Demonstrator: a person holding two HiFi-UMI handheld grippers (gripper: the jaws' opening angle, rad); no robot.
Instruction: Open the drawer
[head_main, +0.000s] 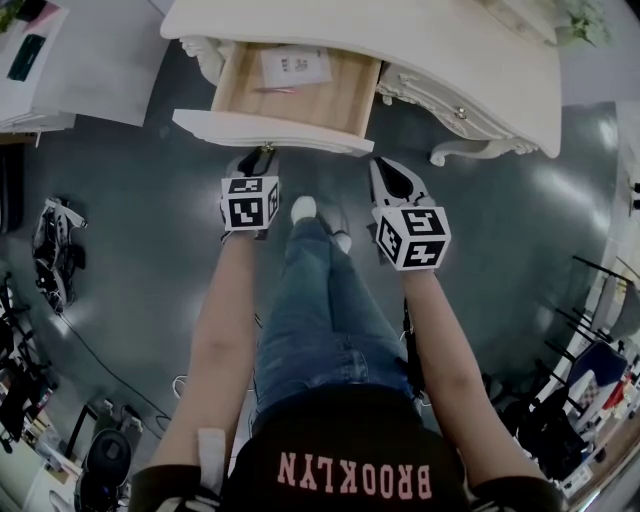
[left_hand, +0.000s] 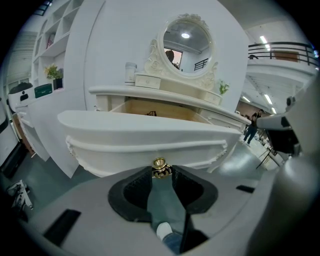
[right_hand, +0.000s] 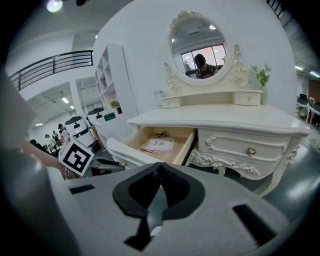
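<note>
the drawer (head_main: 270, 133) is already well out of the bench (head_main: 480, 70). in the head view it juts down from under the bench top at the upper middle-left of the frame. its pale wooden floor is open to view, with a sheet of paper (head_main: 295, 67) lying in it. by the look of it, the opening is largely done. what may be left for you is the last of the pull, then letting go. the pictures do not show how much further it can slide.

your left hand-held gripper (head_main: 258, 160) sits at the middle of the drawer's front. in the left gripper view its jaws are closed on the small brass knob (left_hand: 159, 167), with a black pad at each side of it. your right hand-held gripper (head_main: 388, 172) hangs just right of the drawer's right corner and touches nothing. in the right gripper view its jaws meet at the tips with nothing between them.

the drawer has a white front that bows outward, with a moulded band across it and a scalloped lower edge. its sides and floor are light bare wood. it looks level and square to the bench, not skewed. in the right gripper view it shows at centre-left. a second drawer (right_hand: 235, 145) to its right is closed flush, and that one has a brass knob of its own.
</note>
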